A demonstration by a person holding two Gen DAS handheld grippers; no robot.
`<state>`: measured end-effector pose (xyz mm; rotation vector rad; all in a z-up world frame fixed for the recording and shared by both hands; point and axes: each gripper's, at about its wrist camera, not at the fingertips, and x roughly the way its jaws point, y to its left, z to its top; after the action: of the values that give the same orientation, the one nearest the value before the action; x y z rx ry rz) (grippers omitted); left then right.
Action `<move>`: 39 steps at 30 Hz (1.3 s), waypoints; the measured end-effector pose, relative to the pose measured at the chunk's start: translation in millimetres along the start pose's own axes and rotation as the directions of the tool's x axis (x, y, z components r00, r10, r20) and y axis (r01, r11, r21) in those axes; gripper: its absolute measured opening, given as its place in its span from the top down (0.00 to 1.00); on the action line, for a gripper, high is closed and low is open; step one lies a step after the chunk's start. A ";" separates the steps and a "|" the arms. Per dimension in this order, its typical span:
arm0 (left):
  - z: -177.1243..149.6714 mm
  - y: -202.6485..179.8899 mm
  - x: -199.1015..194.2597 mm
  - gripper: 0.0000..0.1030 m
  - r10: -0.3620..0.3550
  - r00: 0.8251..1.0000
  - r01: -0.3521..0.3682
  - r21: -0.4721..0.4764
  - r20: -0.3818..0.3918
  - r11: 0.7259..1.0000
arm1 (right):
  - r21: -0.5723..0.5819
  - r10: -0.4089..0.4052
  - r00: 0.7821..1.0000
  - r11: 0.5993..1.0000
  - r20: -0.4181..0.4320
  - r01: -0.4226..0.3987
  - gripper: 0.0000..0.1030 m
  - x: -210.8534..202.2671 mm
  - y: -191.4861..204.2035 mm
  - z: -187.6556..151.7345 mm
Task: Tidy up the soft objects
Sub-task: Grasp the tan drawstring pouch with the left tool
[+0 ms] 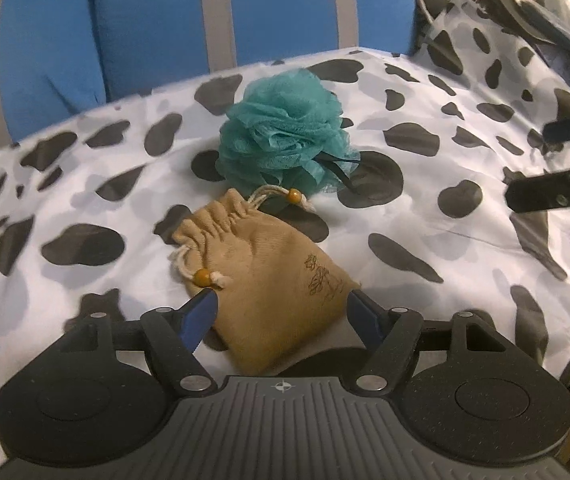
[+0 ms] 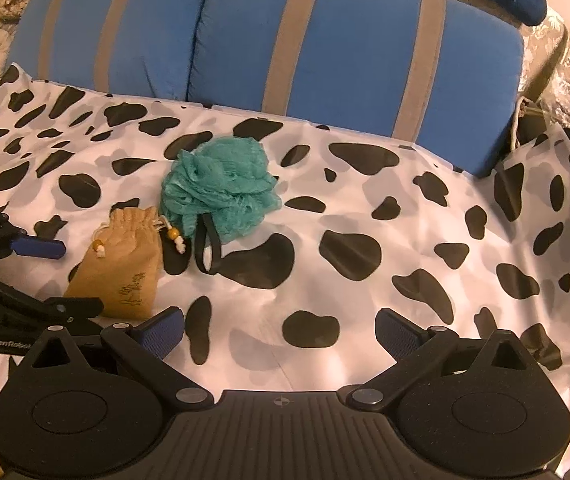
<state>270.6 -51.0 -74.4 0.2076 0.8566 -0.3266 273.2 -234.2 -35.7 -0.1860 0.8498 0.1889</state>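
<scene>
On the cow-print sheet [image 1: 425, 92], just in front of the teal loofah [image 1: 285, 132], we see the tan drawstring pouch [image 1: 269, 280] bracketed by the left gripper [image 1: 283, 312], fingers spread and unclamped, right gripper [image 2: 281, 332] released over bare sheet; next, we judge, clench on the pouch.

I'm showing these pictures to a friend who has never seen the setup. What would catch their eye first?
Probably the teal mesh bath pouf, sitting mid-way across the black-and-white cow-print sheet in front of the blue striped cushions. Next, the tan drawstring pouch lying just beside it, with the open left gripper straddling its near end. The right gripper is open over bare sheet.
</scene>
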 end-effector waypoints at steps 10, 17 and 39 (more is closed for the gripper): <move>3.6 4.5 30.1 0.81 0.006 0.996 -0.010 -0.040 -0.090 0.999 | 0.039 -0.003 1.000 0.999 -0.020 0.004 0.02 3.1 -10.9 -3.0; 7.0 10.8 19.7 0.96 -0.025 0.994 0.018 -0.070 -0.102 0.997 | 0.018 0.004 1.000 1.000 -0.017 -0.004 0.02 8.9 -3.4 2.5; 7.5 51.3 -45.7 0.96 -0.039 0.999 0.042 -0.115 0.031 0.992 | -0.091 0.072 0.997 0.994 0.041 -0.068 0.02 62.9 47.4 34.7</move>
<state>266.6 3.4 -32.0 0.0774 0.8493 -0.3160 327.6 -174.4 -65.1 -0.2352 0.8054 0.2958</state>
